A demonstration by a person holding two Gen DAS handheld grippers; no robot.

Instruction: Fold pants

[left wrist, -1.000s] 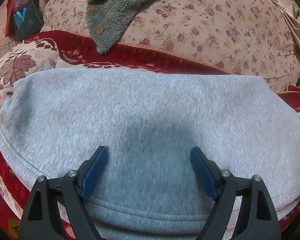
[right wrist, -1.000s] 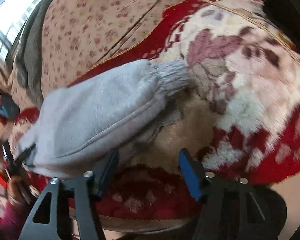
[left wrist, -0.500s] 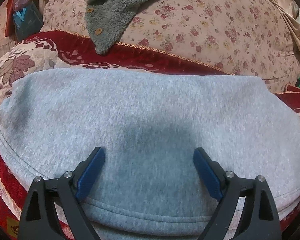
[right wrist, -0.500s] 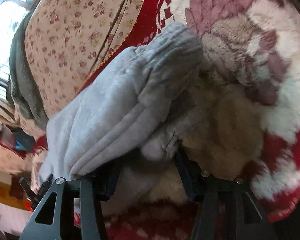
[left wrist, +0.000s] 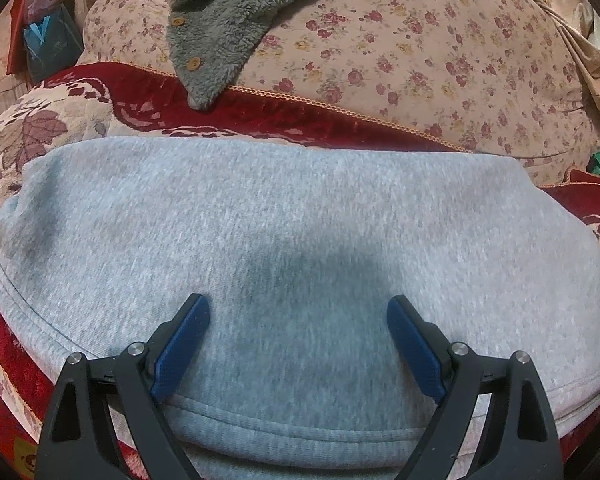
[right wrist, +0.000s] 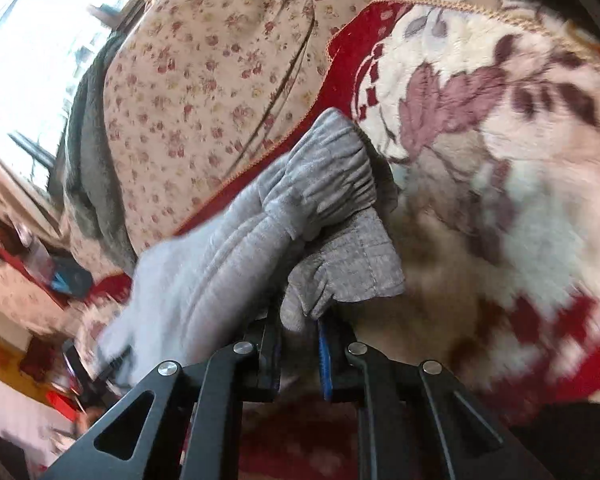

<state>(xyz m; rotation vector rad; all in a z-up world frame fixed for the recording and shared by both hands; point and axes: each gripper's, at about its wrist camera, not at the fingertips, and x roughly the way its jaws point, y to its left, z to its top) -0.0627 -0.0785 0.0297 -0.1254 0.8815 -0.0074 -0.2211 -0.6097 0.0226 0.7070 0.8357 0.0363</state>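
right gripper (right wrist: 300, 344) pinched on soft grey fleece pants (right wrist: 236, 264) cuff, lower centre | left gripper (left wrist: 298, 340) spread wide over pants | risk: shallow bite, cuff slips

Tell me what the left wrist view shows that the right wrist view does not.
Only the left wrist view shows the left hand-held gripper open over the broad flat body of the grey pants, and the buttons on the green fleece garment. Only the right wrist view shows the right hand-held gripper shut on the pants near the gathered cuff, and a bright window. Both show the pants, the red floral blanket and the rose-print cover.
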